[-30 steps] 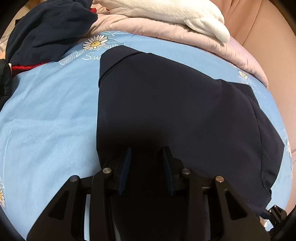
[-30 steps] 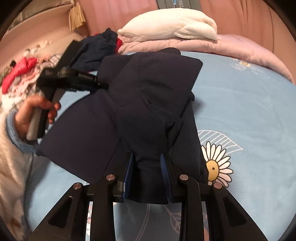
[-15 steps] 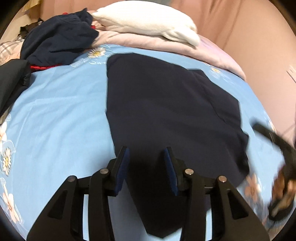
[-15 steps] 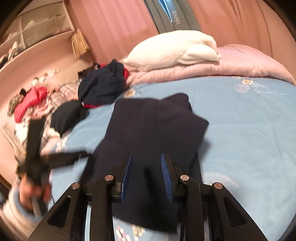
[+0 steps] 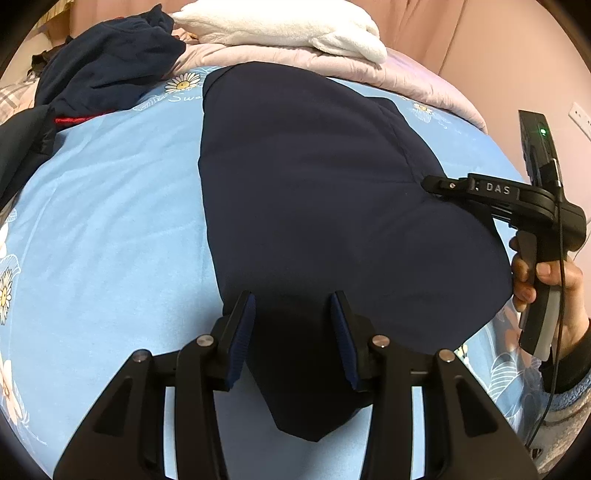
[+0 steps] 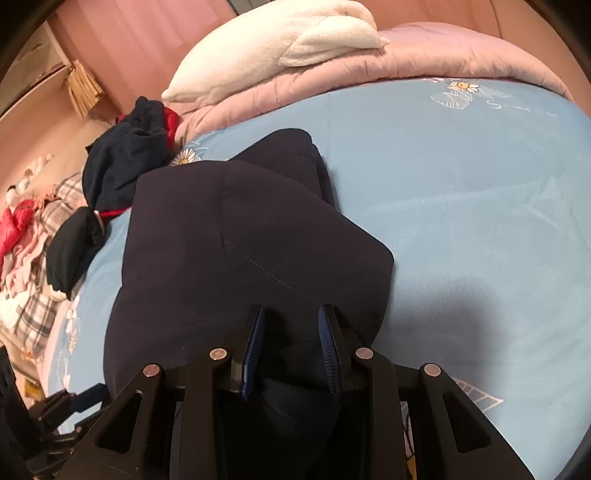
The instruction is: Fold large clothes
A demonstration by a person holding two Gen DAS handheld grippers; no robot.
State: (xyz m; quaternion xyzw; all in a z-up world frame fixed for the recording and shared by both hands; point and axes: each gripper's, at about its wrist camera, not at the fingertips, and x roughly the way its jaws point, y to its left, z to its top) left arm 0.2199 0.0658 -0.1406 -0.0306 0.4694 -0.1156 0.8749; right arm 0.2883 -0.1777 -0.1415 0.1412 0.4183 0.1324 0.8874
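A large dark navy garment (image 5: 314,192) lies spread on the light blue bedsheet (image 5: 110,221); it also shows in the right wrist view (image 6: 229,251). My left gripper (image 5: 293,332) is open, its jaws apart over the garment's near edge, with cloth lying between them. My right gripper (image 6: 290,347) is open a little, low over the garment's near right edge, with dark cloth between the pads; no pinch shows. From the left wrist view, the right gripper (image 5: 436,183) reaches in at the garment's right edge, held by a hand (image 5: 535,280).
A white pillow (image 5: 280,29) and a pink quilt (image 5: 406,81) lie at the bed's head. A heap of dark and red clothes (image 5: 107,70) sits at the back left, with more clothes (image 6: 22,229) beside the bed. Blue sheet stretches to the right (image 6: 461,221).
Both grippers let go of the garment and lifted away, and it settled flat on the bed. Both have since come back down low over its near edge.
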